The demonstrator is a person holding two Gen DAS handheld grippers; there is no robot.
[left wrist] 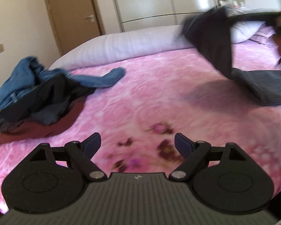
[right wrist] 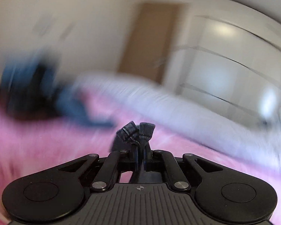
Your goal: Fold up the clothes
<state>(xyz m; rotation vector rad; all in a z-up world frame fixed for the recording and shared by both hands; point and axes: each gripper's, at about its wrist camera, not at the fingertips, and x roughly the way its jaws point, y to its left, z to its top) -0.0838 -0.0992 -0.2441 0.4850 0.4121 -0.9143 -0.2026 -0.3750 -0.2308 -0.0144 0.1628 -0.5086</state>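
Item 1, right gripper: jaws clamped on a bunched hem of the dark garment.

Item 2, left gripper: jaws apart, nothing between them, hanging over the pink bed.

Item 3, risk, as I judge it: the pinch takes only a small tuck of cloth, so a quick swing could slip it free, or drag the garment's lower part, lying on the bed, out of shape.

Item 4, views: my left camera alone shows the garment hanging in the air at the bed's far right, and the unfolded pile at its left edge. My right camera alone shows the grip itself; everything else is blurred.
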